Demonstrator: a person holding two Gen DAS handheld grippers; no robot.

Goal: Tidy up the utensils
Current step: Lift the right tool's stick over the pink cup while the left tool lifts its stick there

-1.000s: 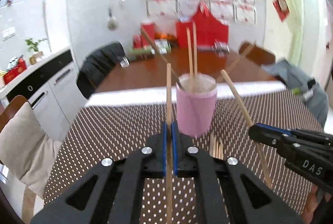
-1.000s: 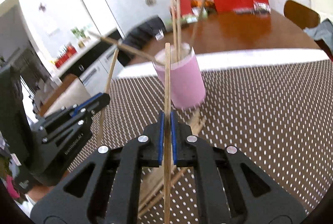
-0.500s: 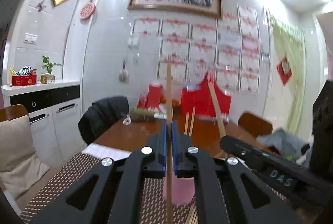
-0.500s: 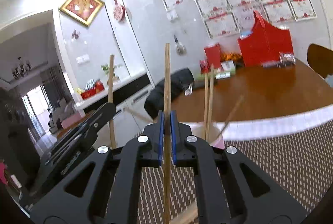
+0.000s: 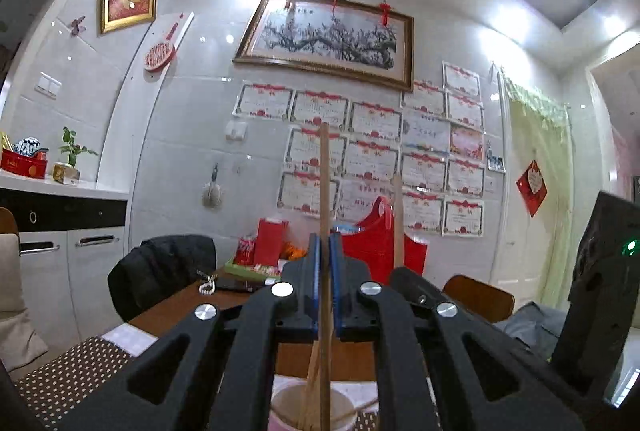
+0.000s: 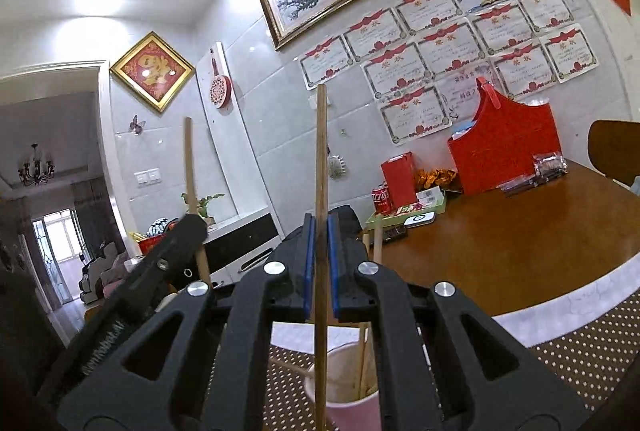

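Note:
My left gripper (image 5: 325,251) is shut on a wooden chopstick (image 5: 324,187) held upright, its lower end over the open pink cup (image 5: 288,405) below. My right gripper (image 6: 318,235) is shut on another wooden chopstick (image 6: 321,159), also upright, its lower end at the rim of the pink cup (image 6: 352,407). The cup holds a few chopsticks. Each gripper shows in the other's view: the right one (image 5: 416,283) just right of my left, the left one (image 6: 176,243) to the left with its chopstick (image 6: 190,167).
The cup stands on a brown dotted mat (image 6: 592,347) on a round wooden table (image 6: 520,247). Red boxes (image 6: 504,147), a can and a phone sit at the table's far side. A dark chair (image 5: 160,271) and white cabinets (image 5: 60,255) are at left.
Both grippers have tilted upward and moved closer over the cup, each still holding its chopstick. The view went from the mat and cup to the wall.

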